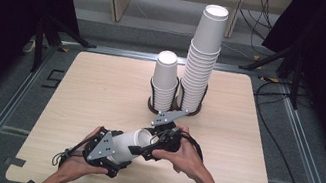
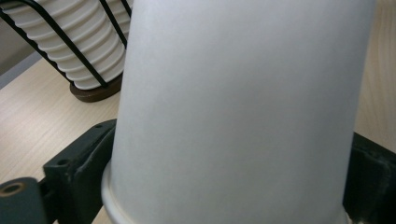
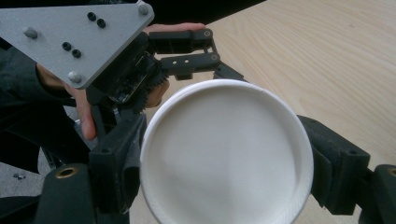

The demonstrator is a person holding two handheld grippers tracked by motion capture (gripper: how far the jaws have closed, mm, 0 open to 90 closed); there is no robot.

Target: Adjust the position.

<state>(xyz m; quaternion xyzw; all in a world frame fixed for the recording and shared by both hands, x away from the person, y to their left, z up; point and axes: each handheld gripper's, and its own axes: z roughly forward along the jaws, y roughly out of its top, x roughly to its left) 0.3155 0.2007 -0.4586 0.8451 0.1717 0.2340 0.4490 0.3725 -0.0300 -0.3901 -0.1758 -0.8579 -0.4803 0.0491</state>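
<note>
The paper cup (image 1: 134,143) lies sideways between both hands, left tongs (image 1: 111,156) and right tongs (image 1: 150,146) clamped on its two ends.

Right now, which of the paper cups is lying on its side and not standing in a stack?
It is the single white cup held between the two hand-held grippers near the table's front edge. The other cups stand upright in the short stack and tall stack behind.

Both grippers, left gripper (image 1: 126,152) and right gripper (image 1: 148,146), are chunky black plastic with grey triangular screw-dotted plates, brass inserts, exposed gears, trailing black cables; dark sleeves.
</note>
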